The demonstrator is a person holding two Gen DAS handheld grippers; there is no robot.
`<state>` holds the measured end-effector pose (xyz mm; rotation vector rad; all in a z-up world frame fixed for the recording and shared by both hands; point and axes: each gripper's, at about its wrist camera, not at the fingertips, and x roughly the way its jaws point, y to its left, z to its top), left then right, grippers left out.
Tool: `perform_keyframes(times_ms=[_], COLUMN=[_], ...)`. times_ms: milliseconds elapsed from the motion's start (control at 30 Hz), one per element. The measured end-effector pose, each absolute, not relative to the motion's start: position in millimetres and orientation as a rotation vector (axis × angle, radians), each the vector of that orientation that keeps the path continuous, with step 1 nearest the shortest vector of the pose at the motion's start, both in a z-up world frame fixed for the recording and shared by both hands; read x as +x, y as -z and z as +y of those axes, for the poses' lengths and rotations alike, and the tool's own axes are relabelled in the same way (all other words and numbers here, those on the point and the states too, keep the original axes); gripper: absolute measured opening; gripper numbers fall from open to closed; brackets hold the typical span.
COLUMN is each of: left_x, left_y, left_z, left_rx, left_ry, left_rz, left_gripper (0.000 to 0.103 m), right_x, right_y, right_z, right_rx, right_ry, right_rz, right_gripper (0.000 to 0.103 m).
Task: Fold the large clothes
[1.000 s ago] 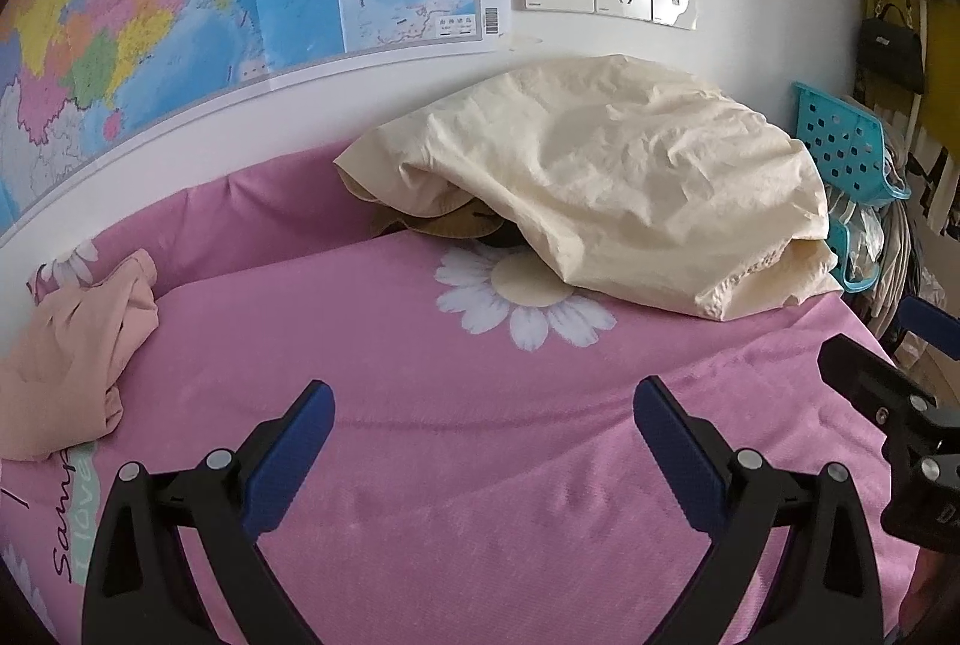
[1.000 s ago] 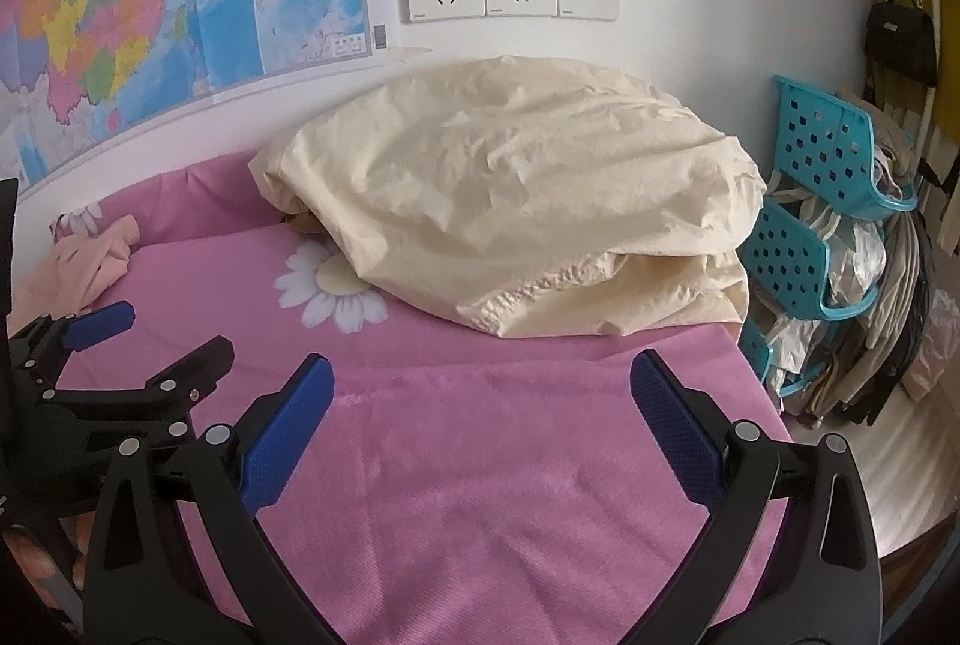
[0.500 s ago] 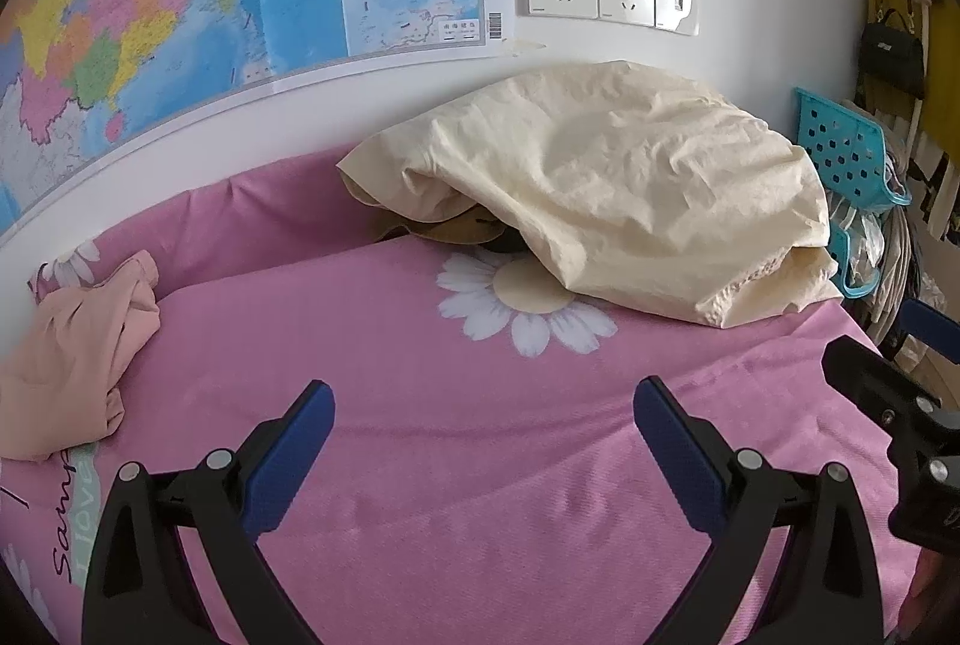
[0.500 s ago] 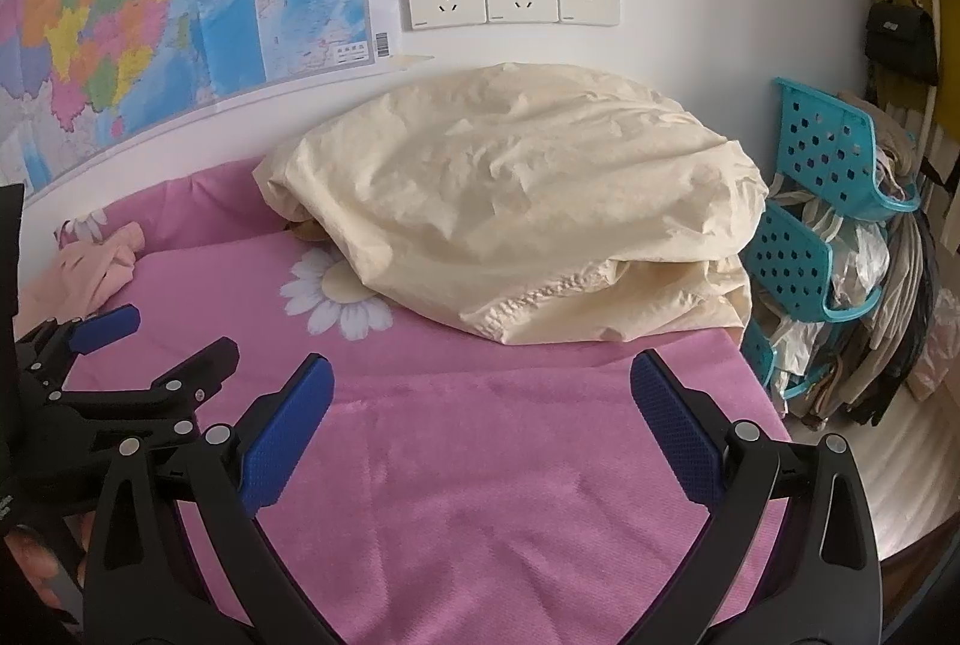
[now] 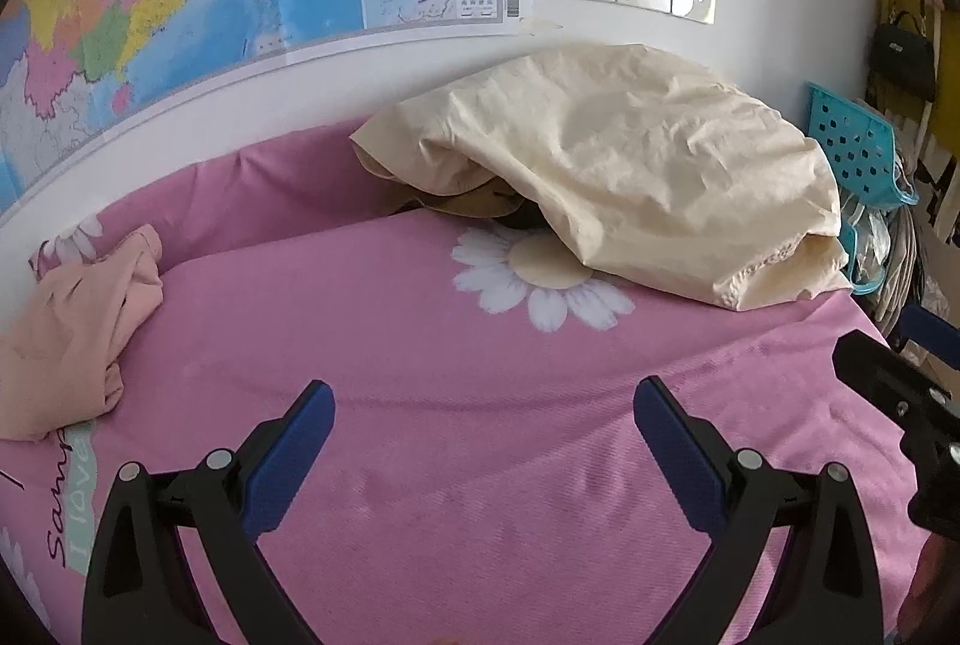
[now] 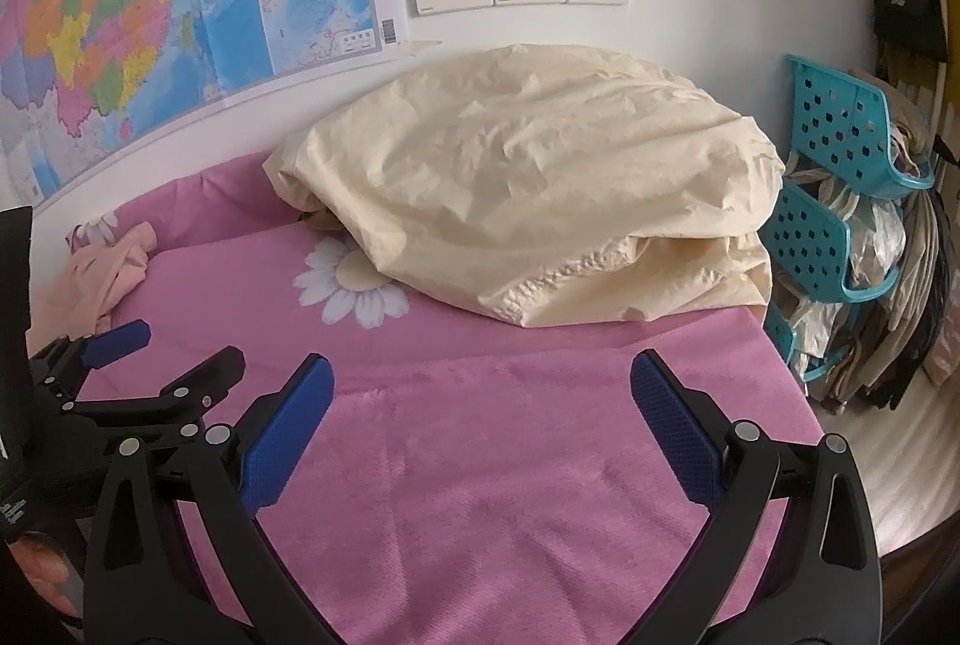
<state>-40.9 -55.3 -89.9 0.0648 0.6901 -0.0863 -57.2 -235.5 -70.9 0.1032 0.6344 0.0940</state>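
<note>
Left wrist view shows the left gripper (image 5: 483,411) spread wide and holding nothing above the pink bedsheet (image 5: 420,345); the peach garment (image 5: 72,327) lies crumpled off to its left. Ahead and to the right sits the cream bundle (image 6: 540,201), beyond the equally spread, unladen right gripper (image 6: 480,387).

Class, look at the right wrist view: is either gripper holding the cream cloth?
No: both the right gripper and left gripper are open, short of the cream cloth.
</note>
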Motion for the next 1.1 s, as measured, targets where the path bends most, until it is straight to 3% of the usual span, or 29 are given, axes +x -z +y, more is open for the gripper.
perform_keyframes(times_ms=[833, 1100], left_x=[-50.5, -48.2], left_y=[98.5, 106.8], left_z=[-45.3, -41.2], left_rx=[0.026, 0.034], left_ry=[0.072, 0.048], left_rz=[0.707, 0.738], left_gripper=[0.097, 0.092], right_x=[-61.0, -61.0], right_y=[79.4, 85.0], right_z=[-219.7, -213.9], right_rx=[0.106, 0.103], right_ry=[-0.152, -0.154], right_rz=[0.639, 0.649], right_gripper=[0.098, 0.098])
